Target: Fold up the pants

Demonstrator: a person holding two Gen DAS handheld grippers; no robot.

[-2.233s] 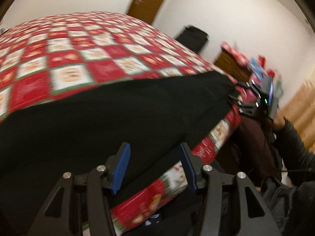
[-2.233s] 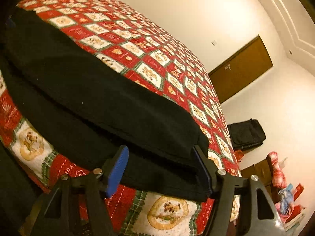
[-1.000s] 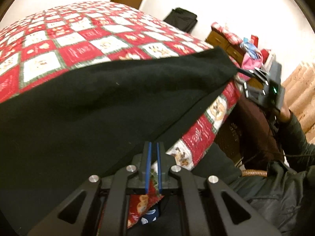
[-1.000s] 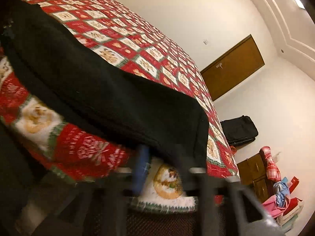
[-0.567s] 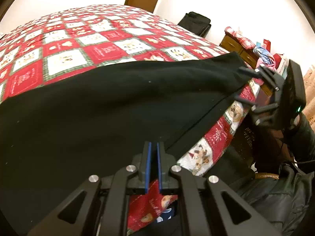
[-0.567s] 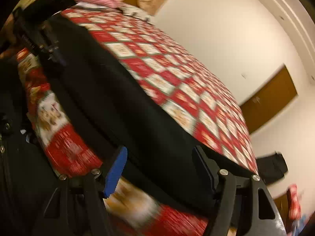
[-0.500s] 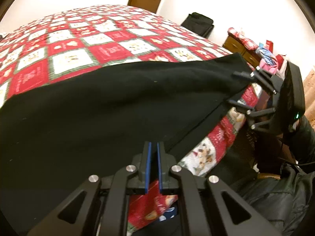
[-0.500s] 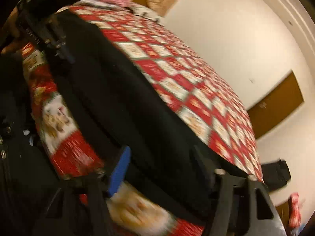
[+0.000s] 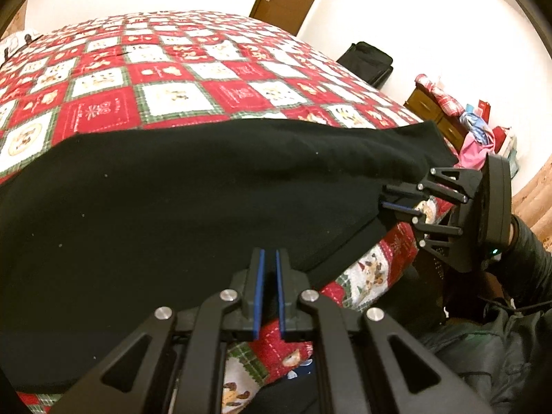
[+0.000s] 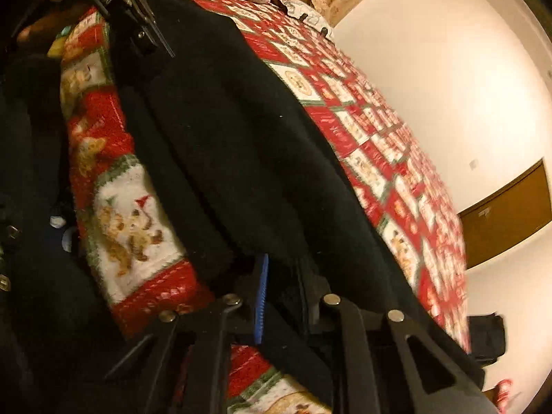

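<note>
Black pants (image 9: 179,207) lie along the near edge of a red Christmas quilt (image 9: 193,79); left gripper (image 9: 269,262) and right gripper (image 10: 279,276) each pinch the near hem.

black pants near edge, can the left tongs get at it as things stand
Likely yes: the left tongs are already shut on the black pants' near edge where it overhangs the quilt, with nothing between them.
</note>
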